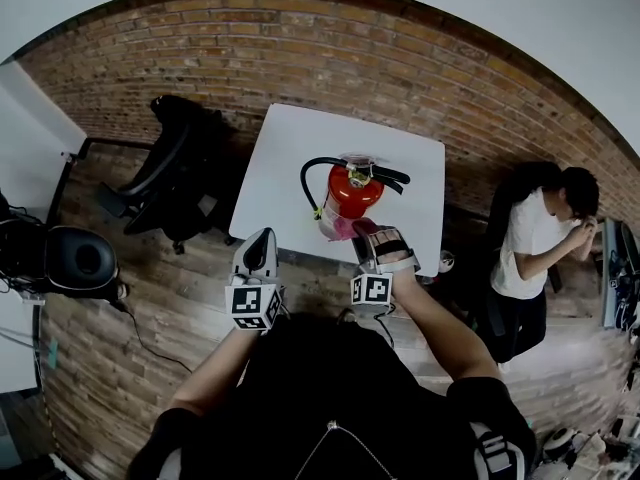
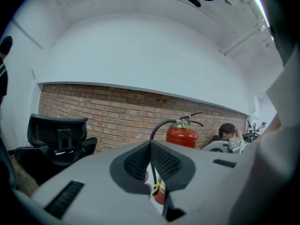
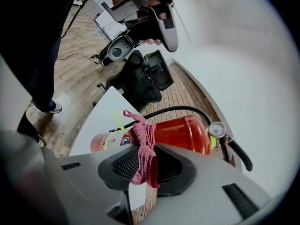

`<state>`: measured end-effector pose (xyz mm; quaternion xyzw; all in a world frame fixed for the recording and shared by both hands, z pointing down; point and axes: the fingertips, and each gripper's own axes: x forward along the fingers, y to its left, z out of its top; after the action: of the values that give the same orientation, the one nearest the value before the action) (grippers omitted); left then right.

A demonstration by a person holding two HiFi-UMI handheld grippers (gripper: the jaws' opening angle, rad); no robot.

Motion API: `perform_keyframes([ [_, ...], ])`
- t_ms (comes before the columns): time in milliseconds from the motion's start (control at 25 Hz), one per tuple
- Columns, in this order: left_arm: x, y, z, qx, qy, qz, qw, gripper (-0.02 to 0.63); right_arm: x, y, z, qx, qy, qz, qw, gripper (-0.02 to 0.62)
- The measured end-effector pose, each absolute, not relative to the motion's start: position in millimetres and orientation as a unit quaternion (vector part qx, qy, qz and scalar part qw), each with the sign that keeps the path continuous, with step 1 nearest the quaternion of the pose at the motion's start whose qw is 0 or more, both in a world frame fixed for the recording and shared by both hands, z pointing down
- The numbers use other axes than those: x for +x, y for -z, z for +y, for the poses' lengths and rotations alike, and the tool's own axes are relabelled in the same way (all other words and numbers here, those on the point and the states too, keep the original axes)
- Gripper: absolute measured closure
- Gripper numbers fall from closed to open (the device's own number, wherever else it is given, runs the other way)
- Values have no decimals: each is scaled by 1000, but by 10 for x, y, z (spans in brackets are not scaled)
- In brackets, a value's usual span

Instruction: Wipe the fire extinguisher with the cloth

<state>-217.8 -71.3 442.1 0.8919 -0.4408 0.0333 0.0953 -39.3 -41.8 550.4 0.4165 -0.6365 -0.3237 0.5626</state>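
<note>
The right gripper [image 3: 145, 165] is pinching a pink knitted cloth [image 3: 142, 146] by the red metal fire extinguisher [image 3: 180, 131]; press evenly. The left gripper [image 2: 151, 162] is idling, jaws together.

White table [image 1: 290, 158] (square) bears fire extinguisher [image 1: 348, 193].

fire extinguisher [image 3: 183, 132] label [image 3: 123, 140] unreadable, body partly behind cloth [image 3: 143, 153]

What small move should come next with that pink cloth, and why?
Probably a short stroke along the red fire extinguisher: the right gripper is shut on the pink knitted cloth, held right at its side, and it stands upright on the white table.
</note>
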Motion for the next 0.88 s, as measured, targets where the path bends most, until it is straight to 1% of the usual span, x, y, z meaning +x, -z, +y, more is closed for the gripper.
perform_keyframes([
  [280, -2035, -4267, -781, 903, -27, -421, 82, 577, -394, -5077, -406, 437, 347, -620, 551, 494],
  [880, -1889, -4102, -914, 924, -14, -374, 77, 577, -415, -4304, -398, 484, 384, -570, 542, 494],
])
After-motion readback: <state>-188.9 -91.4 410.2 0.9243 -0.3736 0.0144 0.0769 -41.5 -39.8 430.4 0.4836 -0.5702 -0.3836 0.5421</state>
